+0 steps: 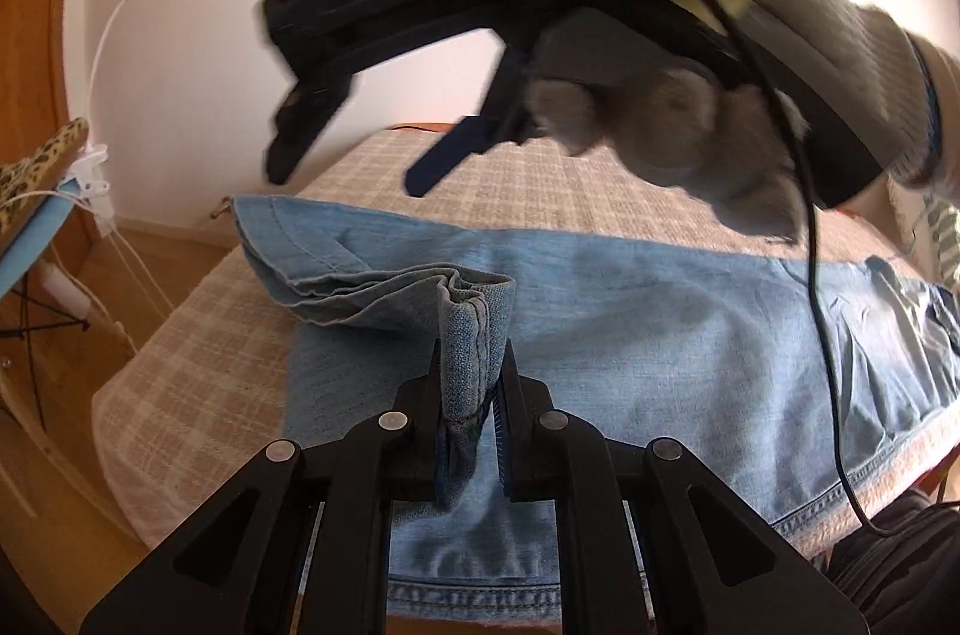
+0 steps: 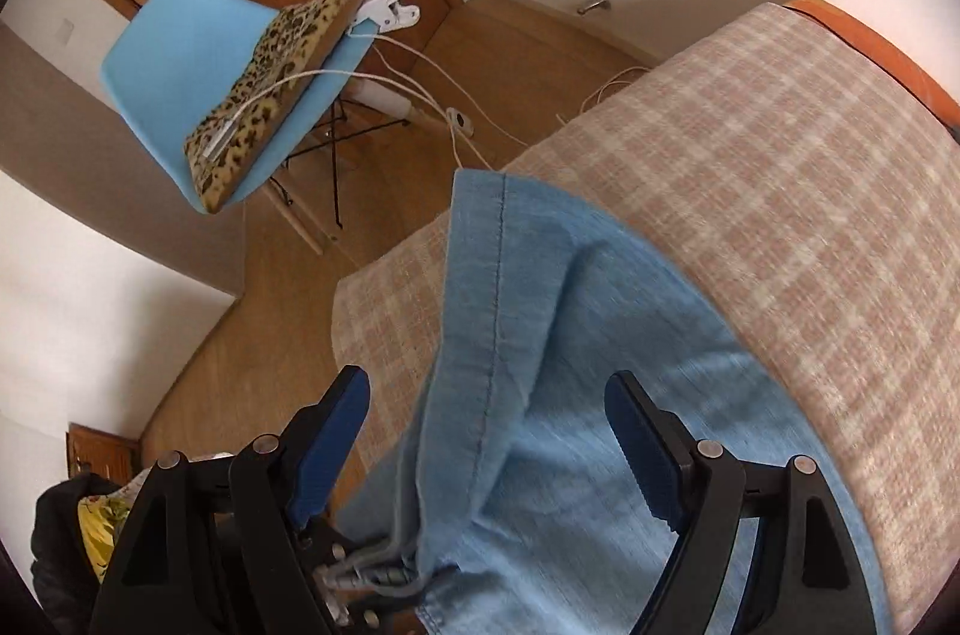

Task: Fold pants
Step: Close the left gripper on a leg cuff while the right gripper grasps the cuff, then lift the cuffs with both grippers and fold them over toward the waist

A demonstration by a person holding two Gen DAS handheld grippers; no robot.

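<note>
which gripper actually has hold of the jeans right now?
The left gripper: it is shut on a bunched hem of the jeans. The right gripper hangs over the denim with its jaws wide apart and nothing pinched.

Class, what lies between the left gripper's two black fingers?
A bunched fold of the light blue denim pants, pinched by the left gripper, seen in the left wrist view.

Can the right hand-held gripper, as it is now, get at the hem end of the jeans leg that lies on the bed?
Probably yes. The right hand-held gripper is open above the jeans leg, and nothing lies between its fingers and the hem. The left hand-held gripper is shut on another fold, apart from it.
</note>
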